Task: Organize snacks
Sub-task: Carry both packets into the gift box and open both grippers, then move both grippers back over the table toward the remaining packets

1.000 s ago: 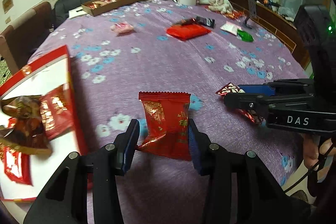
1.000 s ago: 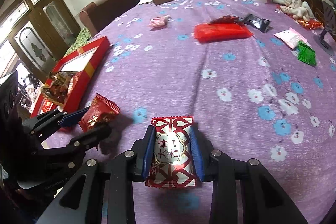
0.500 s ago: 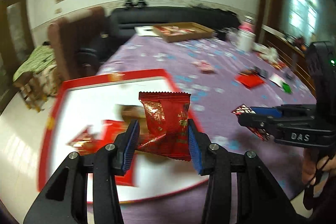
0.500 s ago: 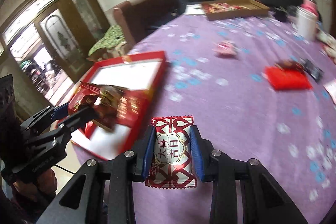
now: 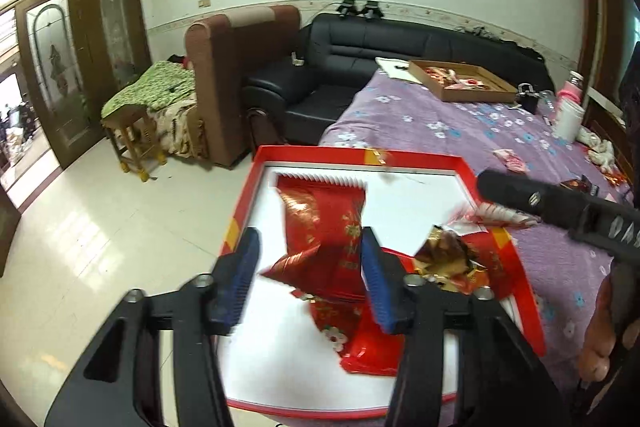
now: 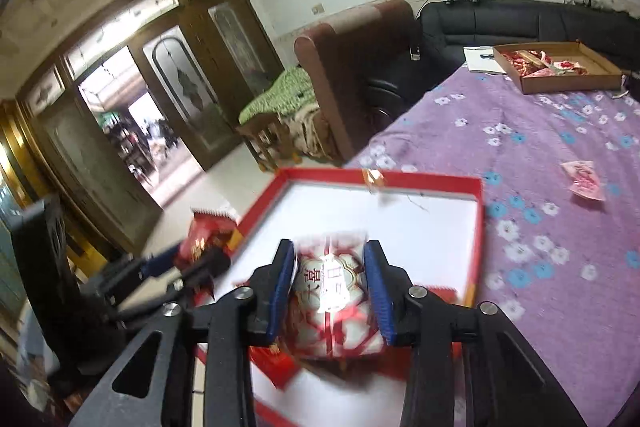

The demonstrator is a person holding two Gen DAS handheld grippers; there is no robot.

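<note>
A red-rimmed white tray (image 5: 360, 157) sits at the near left edge of the purple flowered table; it also shows in the right wrist view (image 6: 478, 211). My left gripper (image 5: 310, 277) holds a red snack packet (image 5: 324, 227) over the tray, with a wider gap on its left side. Red packets (image 5: 368, 343) and a gold-brown one (image 5: 448, 259) lie in the tray. My right gripper (image 6: 330, 285) is shut on a red-and-white heart-pattern packet (image 6: 332, 291) above the tray's near part. The right gripper also shows in the left wrist view (image 5: 516, 197).
A brown cardboard box (image 5: 464, 81) of snacks stands at the far end. A pink packet (image 6: 584, 181) lies mid-table. A white jar (image 5: 568, 117) and more packets are at the far right. A sofa (image 5: 360, 67) and armchair (image 5: 240, 79) stand beyond the table's left edge.
Both grippers swung left from the table's middle to above the red tray, each carrying its packet. The left jaws look a little wider than before.
</note>
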